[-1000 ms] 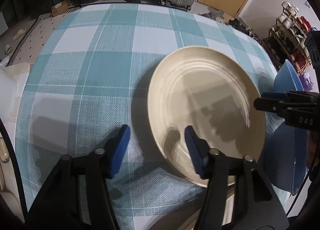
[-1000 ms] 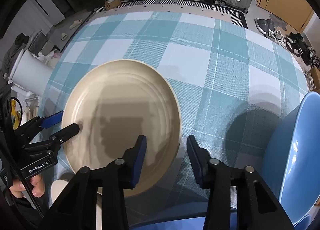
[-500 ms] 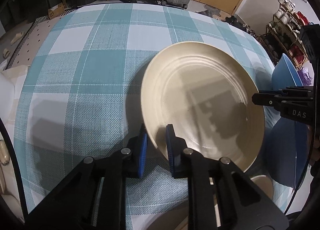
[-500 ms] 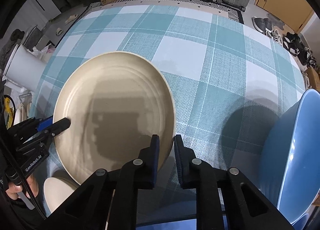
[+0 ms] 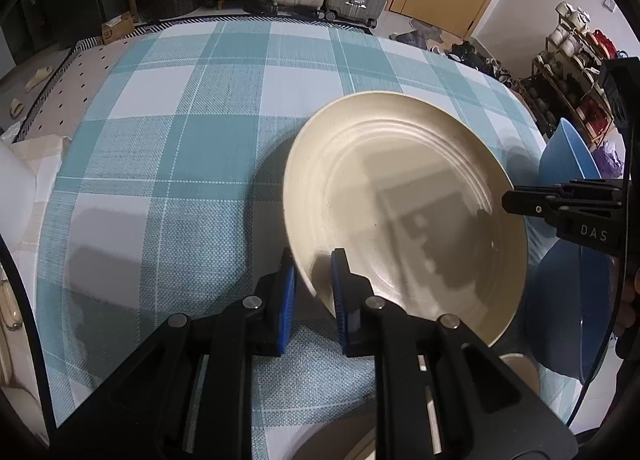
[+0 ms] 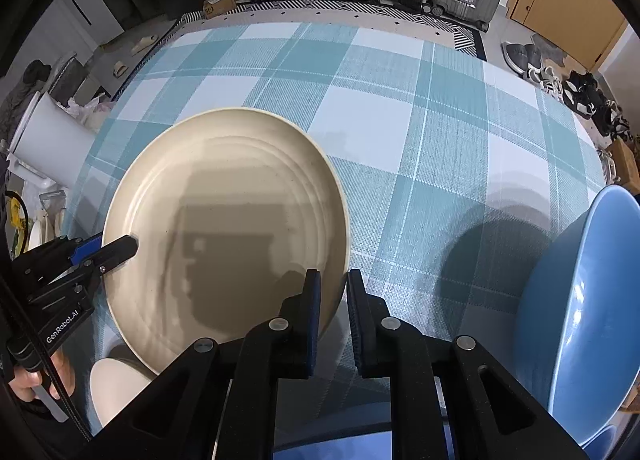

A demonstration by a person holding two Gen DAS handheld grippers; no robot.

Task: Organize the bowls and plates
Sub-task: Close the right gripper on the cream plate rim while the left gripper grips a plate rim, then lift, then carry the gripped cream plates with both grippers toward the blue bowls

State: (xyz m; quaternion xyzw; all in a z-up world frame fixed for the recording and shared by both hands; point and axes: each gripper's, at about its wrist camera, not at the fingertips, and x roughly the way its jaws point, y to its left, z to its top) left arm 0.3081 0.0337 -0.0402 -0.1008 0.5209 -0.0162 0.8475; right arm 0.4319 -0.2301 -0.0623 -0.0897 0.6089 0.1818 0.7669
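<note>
A large cream plate is held above the checked tablecloth, also seen in the right wrist view. My left gripper is shut on the plate's left rim; it shows in the right wrist view. My right gripper is shut on the plate's right rim; it shows in the left wrist view. A blue bowl stands at the right, also in the left wrist view.
A smaller cream dish lies below the plate near the table's front edge. Another blue dish lies under the right gripper. A white bin stands left of the table. Suitcases and drawers stand beyond the far edge.
Both grippers have closed from open onto the plate's opposite rims. The plate has lifted off the cloth and risen; a cream dish shows beneath it.
</note>
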